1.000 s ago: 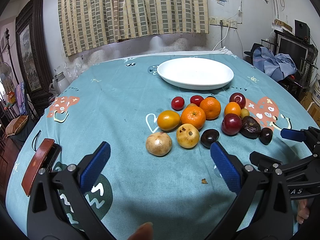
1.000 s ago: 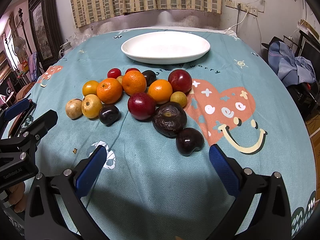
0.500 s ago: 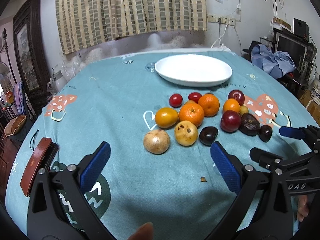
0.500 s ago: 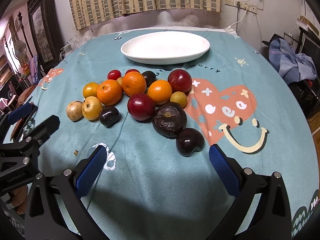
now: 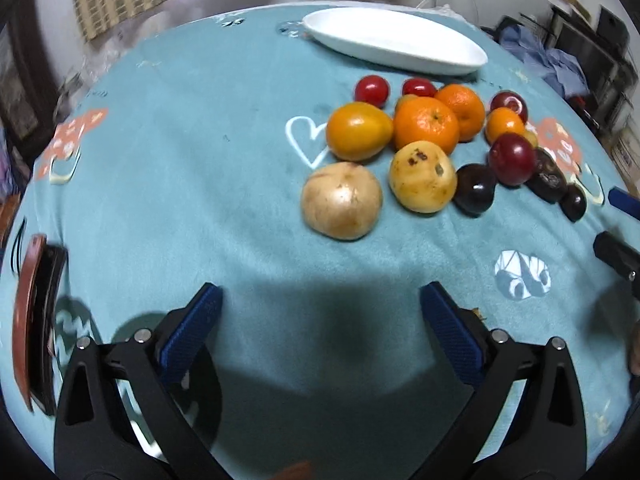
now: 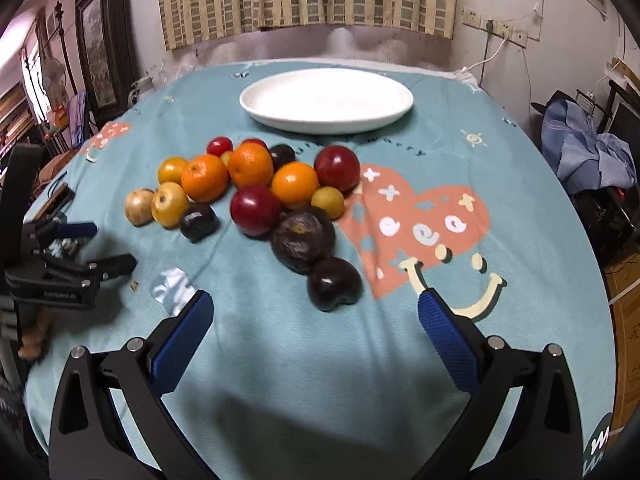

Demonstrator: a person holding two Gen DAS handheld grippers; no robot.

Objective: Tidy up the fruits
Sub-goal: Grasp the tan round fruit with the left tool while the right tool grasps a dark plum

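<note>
Several fruits lie clustered on a teal tablecloth (image 5: 180, 184): oranges (image 5: 426, 124), red plums (image 6: 255, 210), dark plums (image 6: 333, 283), a wrinkled dark fruit (image 6: 303, 238), yellow fruits and a tan round fruit (image 5: 341, 200). An empty white plate (image 6: 326, 100) sits behind them. My left gripper (image 5: 320, 308) is open, low over the cloth just in front of the tan fruit. My right gripper (image 6: 315, 314) is open too, its fingers straddling the space just before the nearest dark plum. Each gripper shows at the edge of the other's view.
A brown case (image 5: 28, 320) lies at the table's left edge. Curtains and a wall stand behind the table. A chair with blue clothes (image 6: 588, 152) is to the right, and dark furniture to the left. Bare cloth stretches left of the fruit.
My left gripper has dropped lower and moved forward toward the tan and yellow fruits. My right gripper has shifted slightly forward toward the dark plum. No fruit has moved.
</note>
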